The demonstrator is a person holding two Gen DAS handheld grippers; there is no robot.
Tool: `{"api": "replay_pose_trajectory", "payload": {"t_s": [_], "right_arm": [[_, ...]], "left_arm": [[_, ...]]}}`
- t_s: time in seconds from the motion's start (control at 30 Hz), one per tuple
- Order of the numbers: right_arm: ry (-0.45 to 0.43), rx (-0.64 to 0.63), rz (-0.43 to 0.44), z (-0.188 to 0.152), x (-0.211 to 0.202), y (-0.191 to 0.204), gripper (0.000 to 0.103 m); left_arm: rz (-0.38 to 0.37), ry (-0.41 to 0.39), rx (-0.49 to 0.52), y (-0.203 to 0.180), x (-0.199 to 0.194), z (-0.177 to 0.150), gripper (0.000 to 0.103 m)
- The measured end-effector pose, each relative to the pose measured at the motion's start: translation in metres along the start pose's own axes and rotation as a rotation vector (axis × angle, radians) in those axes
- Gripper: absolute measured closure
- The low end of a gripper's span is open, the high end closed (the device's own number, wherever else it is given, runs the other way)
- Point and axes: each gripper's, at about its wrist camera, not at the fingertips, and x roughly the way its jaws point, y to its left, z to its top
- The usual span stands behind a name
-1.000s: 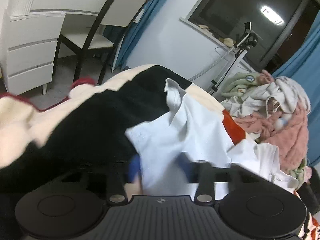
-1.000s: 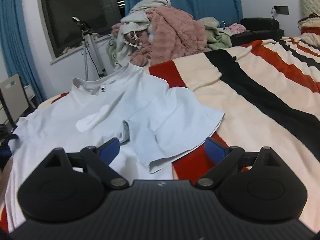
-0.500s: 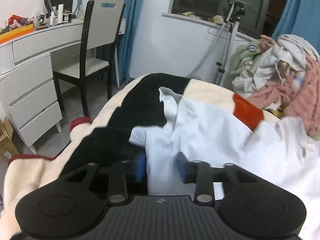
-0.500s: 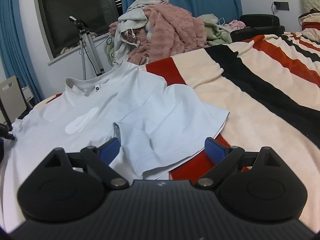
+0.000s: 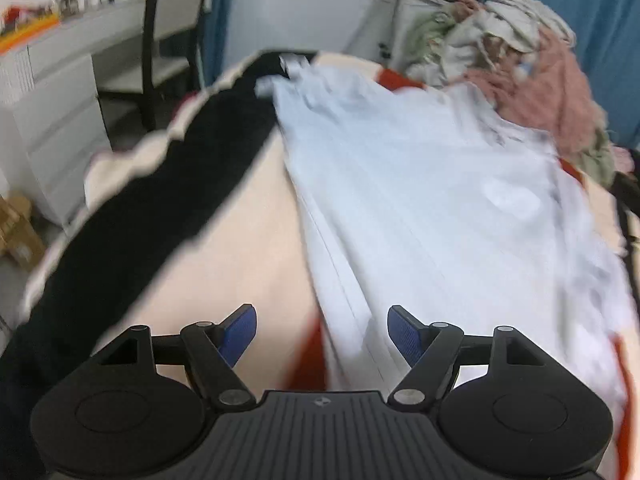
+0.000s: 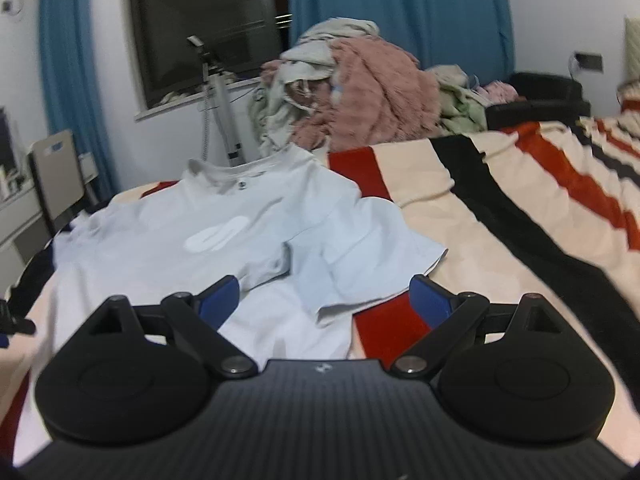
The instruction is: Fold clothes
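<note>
Tools, left [image 5: 322, 330] and right [image 6: 325, 296], gape wide; smooth, seemingly cotton shirt [image 6: 224, 240] lies creased.

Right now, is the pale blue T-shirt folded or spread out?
Mostly spread: T-shirt lies flat, chest logo up, on the striped blanket; one sleeve is rumpled.

Left wrist view motion-blurred throughout: shirt [image 5: 432, 208] folds smeared, desk [image 5: 60, 40] items unreadable. Shirt hem hidden behind right gripper [image 6: 324, 300] body. Collar button [image 6: 241, 185] too small to make out. Blanket [image 6: 520, 216] cut off at right edge
</note>
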Motion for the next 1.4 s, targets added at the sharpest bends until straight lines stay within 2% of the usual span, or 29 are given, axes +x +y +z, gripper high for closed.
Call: {"api": "replay_pose_trajectory", "payload": {"t_s": [0.1,0.2,0.37,0.43,0.5,0.6,0.67,0.73,0.77,0.8,0.83,0.9,1.0,1.1,1.2,1.3,1.4], "right_arm": [[0.015,-0.038,0.017,0.001,-0.030,0.005,0.010],[0.025,-0.012,0.021,-0.005,-0.064,-0.001,0.010],[0.017,0.089,0.011,-0.014,-0.111,-0.022,0.010],[0.006,0.121,0.006,-0.017,-0.123,-0.029,0.010],[-0.007,0.126,0.003,-0.020,-0.131,-0.030,0.010],[-0.016,0.112,0.003,-0.023,-0.134,-0.028,0.010],[-0.002,0.102,-0.002,-0.024,-0.127,-0.028,0.010],[0.011,0.105,-0.007,-0.026,-0.124,-0.029,0.010],[0.019,0.110,-0.010,-0.027,-0.122,-0.030,0.010],[0.025,0.114,-0.011,-0.028,-0.121,-0.030,0.010],[0.029,0.120,-0.012,-0.028,-0.122,-0.031,0.010],[0.034,0.130,-0.013,-0.030,-0.123,-0.033,0.010],[0.022,0.142,-0.004,-0.030,-0.128,-0.033,0.010],[0.016,0.144,0.015,-0.029,-0.129,-0.033,0.010],[0.014,0.144,0.031,-0.028,-0.130,-0.032,0.010],[0.016,0.145,0.040,-0.027,-0.129,-0.031,0.010],[0.017,0.142,0.044,-0.027,-0.130,-0.031,0.010]], "left_arm": [[-0.088,0.001,0.031,-0.010,-0.029,-0.033,0.034],[-0.178,0.009,0.101,-0.023,-0.053,-0.067,0.038],[-0.324,0.117,0.155,-0.042,-0.065,-0.119,0.046],[-0.340,0.139,0.212,-0.053,-0.064,-0.128,0.048],[-0.342,0.128,0.257,-0.060,-0.064,-0.132,0.048],[-0.351,0.155,0.291,-0.068,-0.056,-0.137,0.048],[-0.300,0.165,0.332,-0.072,-0.049,-0.142,0.049],[-0.248,0.158,0.356,-0.072,-0.047,-0.146,0.069],[-0.235,0.151,0.352,-0.070,-0.048,-0.147,0.075],[-0.226,0.146,0.341,-0.067,-0.050,-0.146,0.092],[-0.228,0.148,0.315,-0.061,-0.053,-0.143,0.101],[-0.229,0.148,0.241,-0.046,-0.063,-0.133,0.101],[-0.187,0.123,0.094,-0.015,-0.086,-0.111,0.101],[-0.079,0.115,0.016,0.015,-0.110,-0.088,0.101],[0.083,0.141,-0.020,0.040,-0.123,-0.075,0.101],[0.211,0.194,-0.033,0.054,-0.120,-0.073,0.101],[0.221,0.192,0.031,0.047,-0.121,-0.076,0.097]]}}
